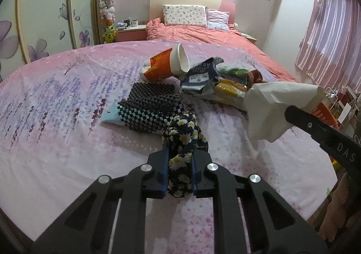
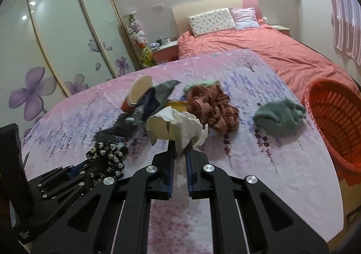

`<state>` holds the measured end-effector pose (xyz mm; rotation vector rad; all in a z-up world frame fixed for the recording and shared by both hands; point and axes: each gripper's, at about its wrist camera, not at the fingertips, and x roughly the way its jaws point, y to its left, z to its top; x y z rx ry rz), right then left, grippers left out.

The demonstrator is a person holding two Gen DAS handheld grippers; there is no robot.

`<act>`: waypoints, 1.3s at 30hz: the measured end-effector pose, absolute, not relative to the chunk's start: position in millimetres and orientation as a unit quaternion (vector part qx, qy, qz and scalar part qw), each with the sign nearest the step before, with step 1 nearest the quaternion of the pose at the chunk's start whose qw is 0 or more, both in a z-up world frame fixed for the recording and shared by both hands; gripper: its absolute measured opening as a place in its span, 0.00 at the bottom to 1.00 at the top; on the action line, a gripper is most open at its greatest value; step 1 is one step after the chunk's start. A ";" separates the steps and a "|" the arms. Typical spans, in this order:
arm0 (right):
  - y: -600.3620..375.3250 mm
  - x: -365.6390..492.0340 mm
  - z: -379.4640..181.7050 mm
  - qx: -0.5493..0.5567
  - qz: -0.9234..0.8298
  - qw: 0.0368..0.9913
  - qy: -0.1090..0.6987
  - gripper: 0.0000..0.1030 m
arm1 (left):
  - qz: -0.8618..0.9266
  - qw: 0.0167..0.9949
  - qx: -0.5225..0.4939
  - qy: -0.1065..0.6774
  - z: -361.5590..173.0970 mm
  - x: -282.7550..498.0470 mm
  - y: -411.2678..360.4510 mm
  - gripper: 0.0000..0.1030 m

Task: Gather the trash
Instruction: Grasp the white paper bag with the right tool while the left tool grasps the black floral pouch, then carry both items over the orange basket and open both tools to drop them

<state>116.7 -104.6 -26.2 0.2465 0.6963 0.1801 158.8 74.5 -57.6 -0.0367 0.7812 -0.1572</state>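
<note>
My left gripper [image 1: 179, 152] is shut on a black cloth with yellow flowers [image 1: 183, 134], held over the pink bed sheet; it also shows in the right wrist view [image 2: 108, 154]. My right gripper [image 2: 179, 152] is shut on a crumpled white paper [image 2: 178, 125], which also shows in the left wrist view [image 1: 277, 105]. On the sheet lie an orange paper cup [image 1: 164, 64], snack wrappers [image 1: 209, 78] and a black checkered cloth [image 1: 149, 105].
An orange plastic basket [image 2: 336, 118] stands at the bed's right edge. A rust striped cloth [image 2: 212, 105] and a green cloth [image 2: 279, 116] lie on the sheet. A coral duvet [image 2: 259, 48] and pillows lie beyond. A wardrobe [image 2: 67, 28] stands left.
</note>
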 end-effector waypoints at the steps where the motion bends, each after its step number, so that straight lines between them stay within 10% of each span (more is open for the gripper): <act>1: -103.2 116.0 -22.9 0.120 0.094 0.930 0.336 0.09 | -0.078 0.923 -0.018 0.378 -53.8 157.6 74.6 0.15; 25: -209.1 84.4 51.7 0.135 -0.008 0.968 0.213 0.09 | -0.184 0.940 0.010 0.287 80.0 169.1 -3.4 0.15; 39: -318.9 80.8 5.8 0.189 -0.123 0.948 0.226 0.09 | -0.310 0.902 0.036 0.299 66.9 187.6 -157.7 0.16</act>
